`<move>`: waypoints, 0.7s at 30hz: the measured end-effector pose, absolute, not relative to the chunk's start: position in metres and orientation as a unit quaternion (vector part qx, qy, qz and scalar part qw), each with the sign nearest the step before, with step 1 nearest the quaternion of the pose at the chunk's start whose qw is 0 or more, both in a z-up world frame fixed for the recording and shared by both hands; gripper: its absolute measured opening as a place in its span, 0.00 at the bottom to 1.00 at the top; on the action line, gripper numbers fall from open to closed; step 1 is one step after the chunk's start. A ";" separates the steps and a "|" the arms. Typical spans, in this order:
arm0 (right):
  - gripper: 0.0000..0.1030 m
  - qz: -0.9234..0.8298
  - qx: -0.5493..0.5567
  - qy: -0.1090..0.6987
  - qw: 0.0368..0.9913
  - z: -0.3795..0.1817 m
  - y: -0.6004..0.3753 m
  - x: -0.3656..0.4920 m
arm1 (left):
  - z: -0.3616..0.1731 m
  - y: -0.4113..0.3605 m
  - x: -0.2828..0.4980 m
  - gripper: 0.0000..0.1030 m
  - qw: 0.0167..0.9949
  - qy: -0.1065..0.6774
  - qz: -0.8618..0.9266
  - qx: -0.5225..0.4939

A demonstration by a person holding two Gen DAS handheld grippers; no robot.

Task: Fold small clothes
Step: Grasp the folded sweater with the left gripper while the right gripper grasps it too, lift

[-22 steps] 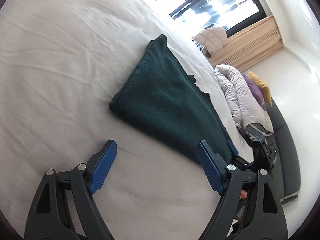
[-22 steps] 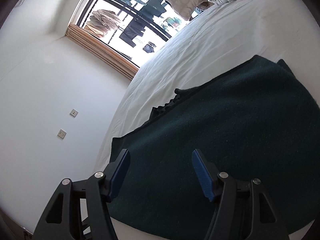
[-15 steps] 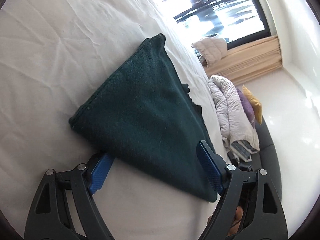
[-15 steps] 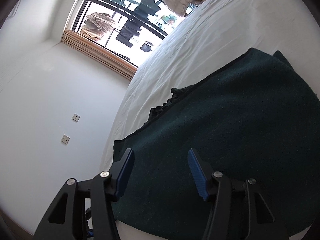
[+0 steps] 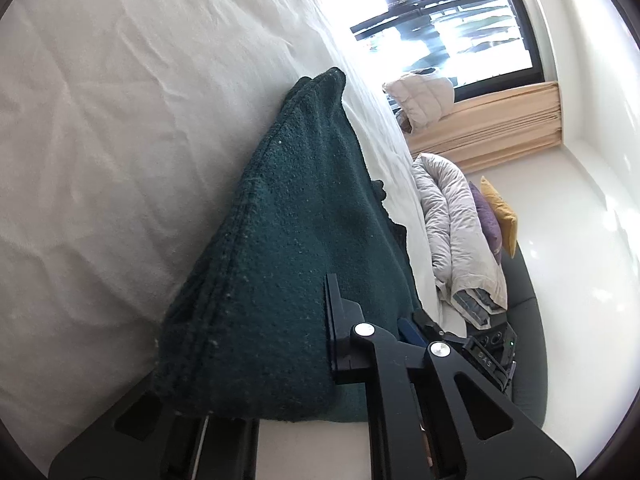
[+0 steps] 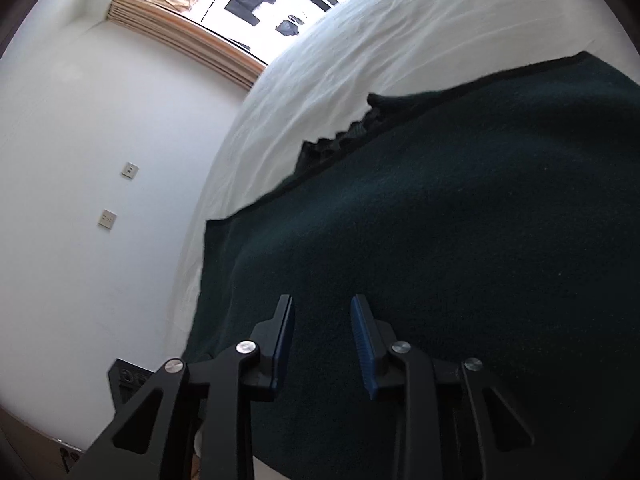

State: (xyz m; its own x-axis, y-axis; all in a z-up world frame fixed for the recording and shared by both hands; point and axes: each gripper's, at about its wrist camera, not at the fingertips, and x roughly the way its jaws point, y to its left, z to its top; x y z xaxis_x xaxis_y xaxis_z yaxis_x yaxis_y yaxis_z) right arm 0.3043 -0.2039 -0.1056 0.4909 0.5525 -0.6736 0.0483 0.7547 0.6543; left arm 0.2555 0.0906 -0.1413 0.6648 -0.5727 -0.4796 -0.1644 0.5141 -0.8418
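The left tongs (image 5: 280, 344) are seen closed on the near edge of the dark green garment (image 5: 304, 240): one finger (image 5: 334, 320) lies pressed on top of the cloth, while the other is hidden beneath the fold, so the doubled layers appear to be pinched between them. The right tongs (image 6: 322, 340) are held part open over the same garment (image 6: 460, 240), with a gap visible between the blue pads (image 6: 362, 340); nothing is clasped, and whether the cloth is touched by the tips cannot be told.

The garment is spread on the white bed (image 5: 120, 140), with a stitched, layered edge along its left side. At least one fold is judged to be made already; a further fold, and a final smoothing, are judged to remain.

No container is visible. Farther off, a rumpled pale duvet (image 5: 452, 220) is seen beyond the bed's far side, in front of the window (image 5: 440, 20).
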 end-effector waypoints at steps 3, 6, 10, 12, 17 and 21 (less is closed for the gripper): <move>0.00 0.150 0.345 0.485 0.789 -0.121 -0.215 0.307 | -0.132 0.087 0.258 0.07 0.795 0.384 -0.128 -0.451; 0.00 0.152 0.332 0.486 0.794 -0.121 -0.214 0.306 | -0.119 0.081 0.261 0.07 0.811 0.376 -0.128 -0.428; 0.00 0.155 0.330 0.482 0.797 -0.124 -0.214 0.305 | -0.093 0.070 0.262 0.06 0.835 0.363 -0.128 -0.392; 0.00 0.173 0.345 0.472 0.793 -0.123 -0.219 0.302 | -0.075 0.060 0.264 0.06 0.849 0.355 -0.131 -0.369; 0.47 0.214 0.442 0.387 0.781 -0.101 -0.274 0.276 | -0.008 -0.007 0.270 0.06 0.897 0.324 -0.172 -0.247; 0.57 0.224 0.512 0.353 0.750 -0.102 -0.331 0.267 | 0.021 -0.109 0.268 0.06 0.917 0.308 -0.230 -0.109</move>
